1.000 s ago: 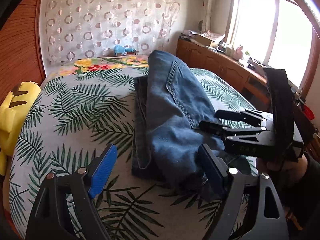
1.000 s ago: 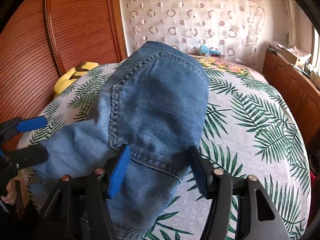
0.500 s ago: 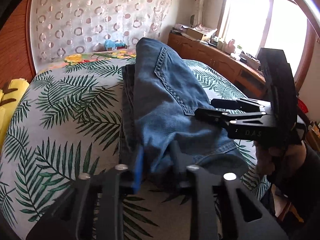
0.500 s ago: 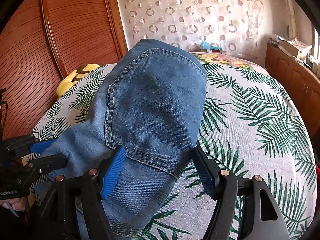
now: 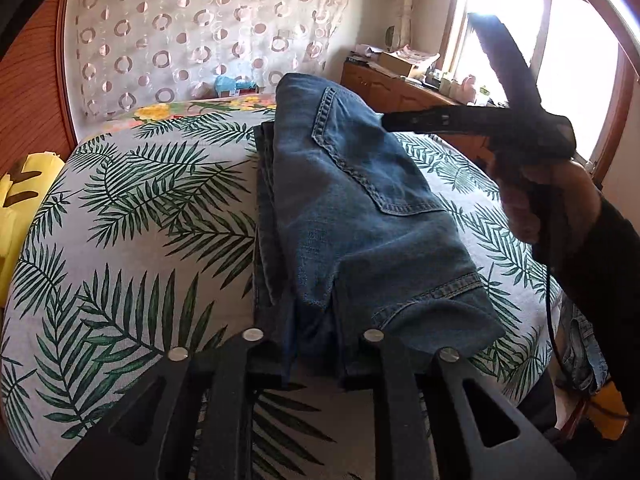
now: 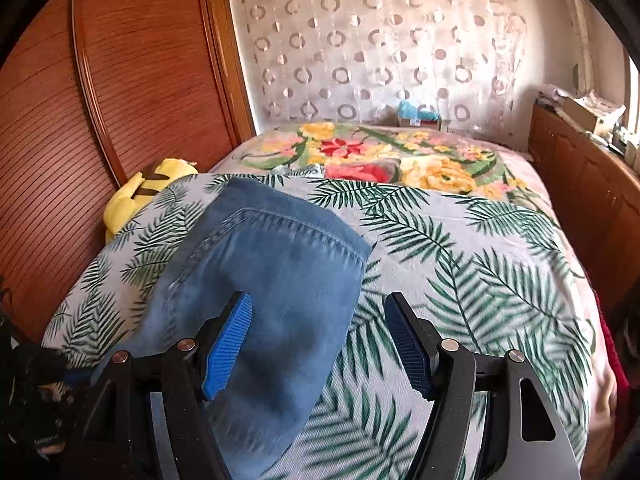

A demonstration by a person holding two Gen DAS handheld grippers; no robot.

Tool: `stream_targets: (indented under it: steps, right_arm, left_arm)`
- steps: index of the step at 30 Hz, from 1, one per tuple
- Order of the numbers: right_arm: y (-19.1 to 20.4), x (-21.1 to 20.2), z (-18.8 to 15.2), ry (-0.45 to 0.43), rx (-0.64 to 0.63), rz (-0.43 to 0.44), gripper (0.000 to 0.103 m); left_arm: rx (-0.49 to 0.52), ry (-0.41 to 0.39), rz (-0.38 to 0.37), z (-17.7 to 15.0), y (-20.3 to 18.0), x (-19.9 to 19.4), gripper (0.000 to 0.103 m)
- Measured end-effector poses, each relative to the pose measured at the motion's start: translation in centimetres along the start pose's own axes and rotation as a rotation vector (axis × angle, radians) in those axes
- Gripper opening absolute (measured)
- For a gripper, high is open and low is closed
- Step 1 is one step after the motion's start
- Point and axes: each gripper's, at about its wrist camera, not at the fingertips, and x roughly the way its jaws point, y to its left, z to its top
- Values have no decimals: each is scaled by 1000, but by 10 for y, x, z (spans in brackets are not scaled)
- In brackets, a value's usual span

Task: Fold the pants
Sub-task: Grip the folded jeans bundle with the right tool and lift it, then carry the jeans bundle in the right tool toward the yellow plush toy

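Folded pants point(image 5: 352, 216) lie on bed point(image 5: 132, 216). Left gripper point(image 5: 314, 354) jaws clamped on near edge of denim. Right gripper point(image 6: 320, 348) jaws wide apart, empty, raised above pants.

One pair of folded jeans point(image 5: 352, 216) lay on one bed point(image 5: 132, 216). Two grippers were present: the left gripper point(image 5: 314, 364) and the right gripper point(image 6: 320, 344). One yellow plush toy point(image 6: 148, 192) was counted.
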Motion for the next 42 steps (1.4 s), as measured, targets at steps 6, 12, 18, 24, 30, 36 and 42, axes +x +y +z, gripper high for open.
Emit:
stream_targets:
  steps: [6,12,18,24,30,36,42]
  right_arm:
    - [-3,37,2,83,-11,-7,71]
    - [-11,49,8,99,26,27,83]
    - [-23,55,9,122,72,103,83]
    - [-2,60,2,134,-1,114,83]
    - [3,63,4,145,-5,122,74]
    - [0,54,6,116,4,157,35]
    - [19,41,13,66,-41,123,20]
  left_arm:
    - [-36,7,18,0,10,3,44]
    - [-78,22,-2,1,20,9,53]
    - [-128,36,-50,-1,23,11,53]
    - [-154,39,-82,-4,23,11,53]
    - [-167,32,-105,-6,24,11,47]
    - [-167,18,-152,-9,22,6,25]
    - [-159,-1,-168,-5,25,-4,22]
